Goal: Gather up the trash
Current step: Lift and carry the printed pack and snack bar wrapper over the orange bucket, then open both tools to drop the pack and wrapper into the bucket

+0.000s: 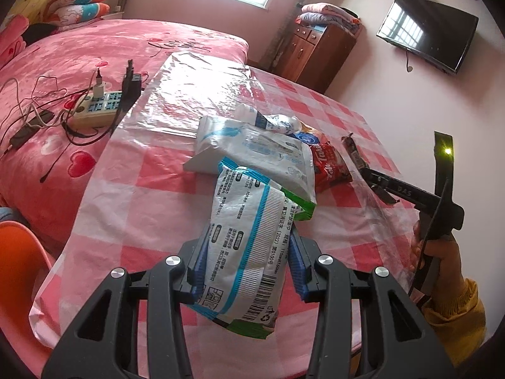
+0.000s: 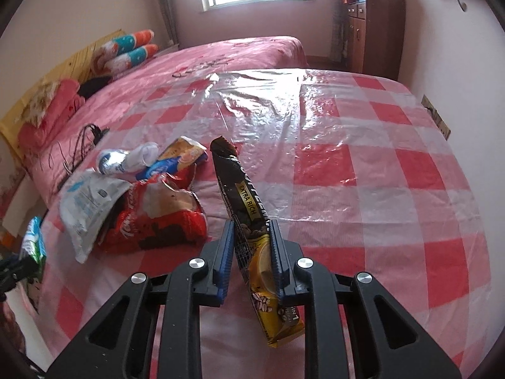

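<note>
My left gripper [image 1: 249, 237] is shut on a white wipes packet with blue and green print [image 1: 246, 252], held above the checked table. It also shows at the left edge of the right wrist view [image 2: 31, 246]. My right gripper [image 2: 251, 237] is shut on a long black and gold coffee sachet [image 2: 249, 218], also above the table; the right gripper shows in the left wrist view [image 1: 382, 186] with the sachet [image 1: 353, 151]. A pile of trash lies on the table: a red snack bag [image 2: 164, 218], a white pouch [image 2: 88, 202], a crumpled bottle [image 2: 126, 158] and a blue and orange wrapper [image 2: 176, 158].
The table [image 2: 347, 173] has a red and white checked cloth under clear plastic. A pink bed [image 1: 94, 47] lies behind it with a power strip and cables [image 1: 94, 107]. A wooden cabinet [image 1: 318, 50] stands at the back. An orange chair [image 1: 19, 246] is at the left.
</note>
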